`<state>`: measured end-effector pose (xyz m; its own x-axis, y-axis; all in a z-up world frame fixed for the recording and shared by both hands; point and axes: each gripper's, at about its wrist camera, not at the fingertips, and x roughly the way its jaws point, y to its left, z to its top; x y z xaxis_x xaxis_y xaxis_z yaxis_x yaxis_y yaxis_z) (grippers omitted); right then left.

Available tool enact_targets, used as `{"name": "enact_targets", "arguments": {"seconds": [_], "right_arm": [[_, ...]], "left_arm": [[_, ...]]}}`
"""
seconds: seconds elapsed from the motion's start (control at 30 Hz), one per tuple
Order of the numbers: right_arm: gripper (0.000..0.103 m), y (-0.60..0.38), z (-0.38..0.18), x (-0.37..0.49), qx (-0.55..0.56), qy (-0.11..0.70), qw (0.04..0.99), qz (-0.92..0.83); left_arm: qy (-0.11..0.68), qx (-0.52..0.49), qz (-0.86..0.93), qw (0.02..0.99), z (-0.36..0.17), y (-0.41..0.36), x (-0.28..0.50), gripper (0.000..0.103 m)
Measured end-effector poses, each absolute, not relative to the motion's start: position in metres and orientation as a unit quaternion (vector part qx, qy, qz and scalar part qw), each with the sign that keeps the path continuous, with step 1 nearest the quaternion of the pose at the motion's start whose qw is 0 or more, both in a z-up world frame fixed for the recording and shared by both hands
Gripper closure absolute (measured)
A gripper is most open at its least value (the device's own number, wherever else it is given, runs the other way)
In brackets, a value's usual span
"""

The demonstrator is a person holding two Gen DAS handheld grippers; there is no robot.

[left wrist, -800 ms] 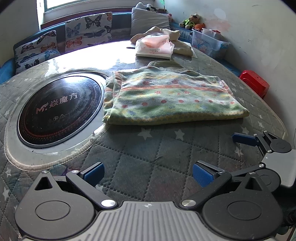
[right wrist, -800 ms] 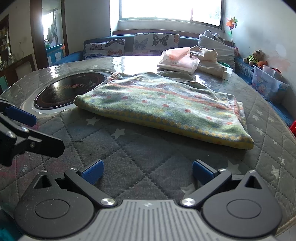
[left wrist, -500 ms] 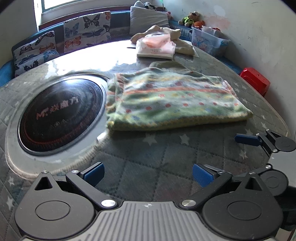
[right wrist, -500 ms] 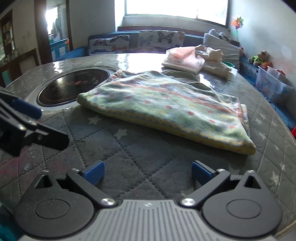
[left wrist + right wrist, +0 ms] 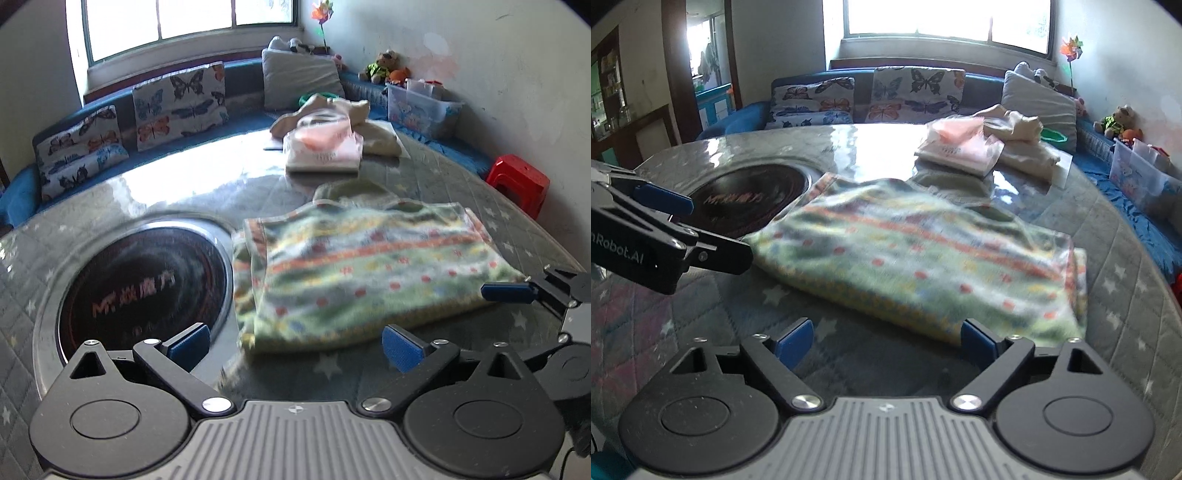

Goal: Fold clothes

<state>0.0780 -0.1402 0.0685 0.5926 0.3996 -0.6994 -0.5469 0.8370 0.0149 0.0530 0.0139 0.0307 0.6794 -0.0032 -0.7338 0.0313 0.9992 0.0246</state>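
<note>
A folded green patterned garment (image 5: 365, 273) lies flat on the round quilted table (image 5: 461, 181); it also shows in the right wrist view (image 5: 923, 258). My left gripper (image 5: 295, 345) is open and empty, just in front of the garment's near edge. My right gripper (image 5: 886, 339) is open and empty, its fingers at the garment's near edge. The right gripper's fingers (image 5: 509, 293) show at the garment's right side in the left wrist view. The left gripper's body (image 5: 665, 236) shows at the left in the right wrist view.
A black round hotplate (image 5: 147, 280) is set in the table left of the garment. A bagged pink garment (image 5: 325, 147) and beige clothes (image 5: 376, 136) lie at the far side. A red stool (image 5: 517, 184), a plastic bin (image 5: 421, 107) and a cushioned bench (image 5: 177, 103) surround the table.
Both grippers have moved forward and tilted up toward the garment, so it sits closer to the fingers. Both stay open. The garment has not moved.
</note>
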Motion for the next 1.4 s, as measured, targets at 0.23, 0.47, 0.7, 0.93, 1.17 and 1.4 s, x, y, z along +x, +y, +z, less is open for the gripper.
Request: {"name": "enact_targets", "arguments": {"seconds": [0.23, 0.47, 0.7, 0.93, 1.17, 1.4], "right_arm": [[0.030, -0.143, 0.089, 0.122, -0.094, 0.354, 0.894, 0.258], [0.042, -0.141, 0.098, 0.172, -0.085, 0.358, 0.895, 0.252], [0.049, -0.129, 0.075, 0.250, -0.071, 0.392, 0.890, 0.223], [0.063, -0.110, 0.048, 0.303, -0.052, 0.420, 0.883, 0.203], [0.096, -0.112, 0.069, 0.285, -0.046, 0.377, 0.898, 0.222], [0.097, -0.129, 0.178, 0.213, -0.028, 0.228, 0.935, 0.270]], "left_arm": [[0.377, 0.015, -0.009, 0.926, 0.045, 0.024, 0.080, 0.021], [0.371, 0.018, -0.009, 0.929, 0.050, 0.034, 0.103, 0.036], [0.380, 0.004, 0.005, 0.925, 0.044, 0.054, 0.114, 0.036], [0.395, -0.002, 0.022, 0.919, 0.036, 0.075, 0.115, 0.035], [0.395, -0.014, 0.033, 0.918, 0.037, 0.087, 0.110, 0.035], [0.378, -0.021, 0.034, 0.925, 0.049, 0.091, 0.096, 0.034]]}}
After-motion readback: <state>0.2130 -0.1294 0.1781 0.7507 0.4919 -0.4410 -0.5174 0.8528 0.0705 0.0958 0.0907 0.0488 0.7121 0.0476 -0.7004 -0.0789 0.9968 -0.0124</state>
